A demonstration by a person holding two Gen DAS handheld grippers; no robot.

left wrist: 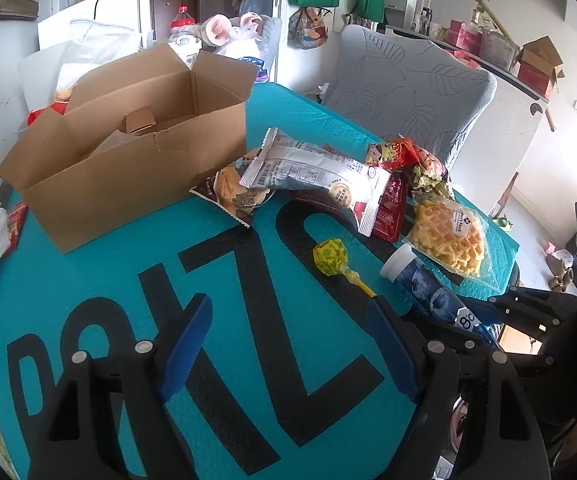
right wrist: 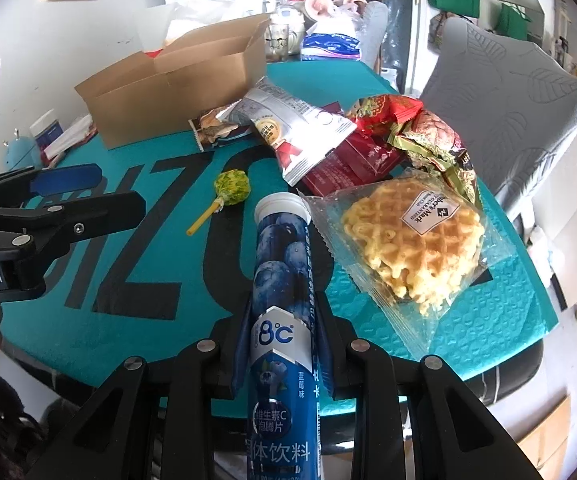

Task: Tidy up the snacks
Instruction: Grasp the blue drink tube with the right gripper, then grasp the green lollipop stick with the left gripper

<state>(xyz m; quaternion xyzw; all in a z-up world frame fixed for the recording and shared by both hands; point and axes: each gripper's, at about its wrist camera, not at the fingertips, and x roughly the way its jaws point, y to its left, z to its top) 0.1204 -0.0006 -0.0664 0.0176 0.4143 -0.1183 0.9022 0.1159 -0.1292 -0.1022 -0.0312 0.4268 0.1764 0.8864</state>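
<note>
My right gripper (right wrist: 282, 300) is shut on a blue blueberry tube (right wrist: 280, 280) with a white cap, held just above the teal mat's near edge; the tube also shows in the left wrist view (left wrist: 424, 284). My left gripper (left wrist: 288, 340) is open and empty over the mat, near a green lollipop (left wrist: 330, 257) whose stick points at its right finger. The lollipop also shows in the right wrist view (right wrist: 232, 187). An open cardboard box (left wrist: 128, 152) stands at the back left. A pile of snack packets (left wrist: 316, 168) and a wrapped waffle (left wrist: 448, 236) lie to the right.
The teal mat (left wrist: 128, 300) with black letters covers the table. A grey chair (left wrist: 408, 80) stands behind the table. Bags, a bottle and tissues crowd the back and left edges. The left gripper shows in the right wrist view (right wrist: 68, 184).
</note>
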